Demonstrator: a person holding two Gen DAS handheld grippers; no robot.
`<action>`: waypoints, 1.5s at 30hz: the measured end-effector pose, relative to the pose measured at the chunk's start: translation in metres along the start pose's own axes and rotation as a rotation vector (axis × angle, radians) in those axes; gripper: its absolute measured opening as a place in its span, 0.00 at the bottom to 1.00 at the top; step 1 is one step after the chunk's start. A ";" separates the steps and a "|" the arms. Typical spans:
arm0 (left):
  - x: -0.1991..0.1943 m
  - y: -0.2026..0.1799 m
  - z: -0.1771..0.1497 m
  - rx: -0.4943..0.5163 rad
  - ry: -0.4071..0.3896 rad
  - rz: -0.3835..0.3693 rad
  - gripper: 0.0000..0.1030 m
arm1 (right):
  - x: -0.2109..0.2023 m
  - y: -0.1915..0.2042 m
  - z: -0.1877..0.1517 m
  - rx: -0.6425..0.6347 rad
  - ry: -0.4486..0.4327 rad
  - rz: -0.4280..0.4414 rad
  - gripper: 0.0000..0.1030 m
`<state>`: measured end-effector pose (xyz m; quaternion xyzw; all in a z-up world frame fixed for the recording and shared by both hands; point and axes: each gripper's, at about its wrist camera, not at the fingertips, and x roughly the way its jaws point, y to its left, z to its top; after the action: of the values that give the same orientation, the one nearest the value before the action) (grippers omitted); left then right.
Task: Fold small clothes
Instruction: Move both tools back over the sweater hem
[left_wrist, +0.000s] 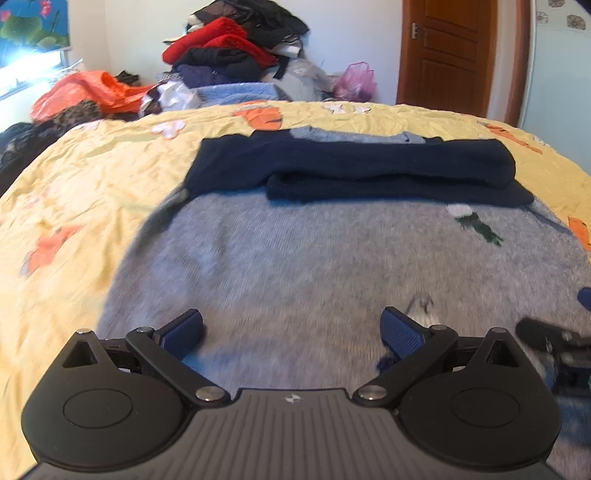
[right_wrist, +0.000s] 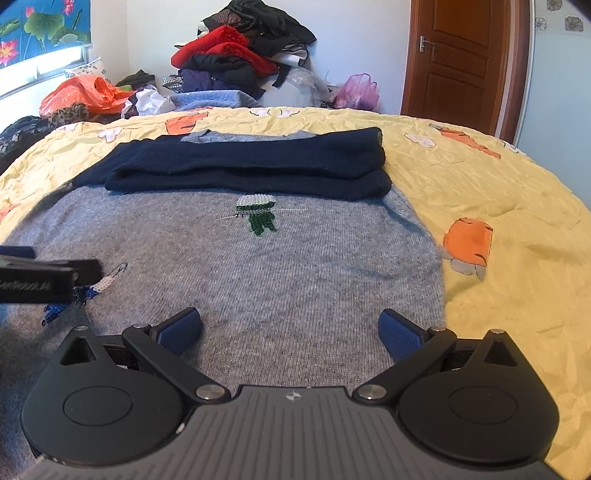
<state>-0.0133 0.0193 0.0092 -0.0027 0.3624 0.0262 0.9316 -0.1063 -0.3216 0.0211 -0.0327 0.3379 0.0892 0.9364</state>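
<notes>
Fuzzy grey knit sweater (right_wrist: 258, 280); crinkled yellow cloth bedspread (right_wrist: 498, 192); glossy wood door (right_wrist: 454, 55)

The left tongs (left_wrist: 291, 334) are held low and level, with the 2 blue-padded fingers (left_wrist: 183, 332) spread wide apart and nothing gripped between them. The right tongs (right_wrist: 290, 334) are held in the same pose, jaws fully parted and empty. Each unit is partly seen in the other's view, side by side: the left tongs (right_wrist: 48, 277), the right tongs (left_wrist: 554, 343).
</notes>
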 end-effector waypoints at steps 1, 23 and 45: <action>-0.006 0.001 -0.005 -0.005 0.002 -0.008 1.00 | 0.000 0.000 0.000 0.000 0.000 0.000 1.00; -0.032 0.005 -0.028 0.014 -0.008 -0.022 1.00 | -0.058 0.014 -0.038 -0.052 0.024 0.032 1.00; -0.090 0.003 -0.076 0.065 0.036 -0.044 1.00 | -0.080 0.012 -0.055 -0.068 0.053 0.064 1.00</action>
<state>-0.1307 0.0159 0.0140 0.0191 0.3798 -0.0060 0.9249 -0.2037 -0.3283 0.0301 -0.0561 0.3600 0.1295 0.9222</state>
